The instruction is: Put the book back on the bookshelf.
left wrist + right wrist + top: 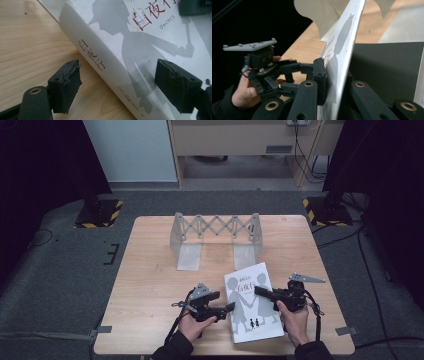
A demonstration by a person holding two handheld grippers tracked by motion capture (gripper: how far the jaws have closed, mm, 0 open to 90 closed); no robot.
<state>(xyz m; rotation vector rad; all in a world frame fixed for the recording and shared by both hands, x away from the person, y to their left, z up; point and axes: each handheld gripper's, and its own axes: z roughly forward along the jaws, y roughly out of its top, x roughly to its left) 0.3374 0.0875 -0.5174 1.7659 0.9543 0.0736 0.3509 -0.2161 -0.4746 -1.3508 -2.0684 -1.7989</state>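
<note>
A white book (pixel 251 324) with grey silhouettes and a red title lies at the front right of the wooden table (pixel 150 275). My left gripper (pixel 230 307) sits at the book's spine edge. In the left gripper view it (pixel 117 77) stands open, one jaw over the bare wood and the other over the cover (pixel 150 45), neither pressing. My right gripper (pixel 260 291) reaches in from the book's right side. In the right gripper view it (pixel 329 82) is shut on the front cover (pixel 344 42), which is raised on edge with a dark inner leaf (pixel 387 70) behind it.
A grey expanding book rack (pixel 216 232) with two upright ends stands at the back middle of the table. The table's left half is bare wood. Beyond the table are stand bases with hazard stripes (pixel 100 214) and cables on the floor.
</note>
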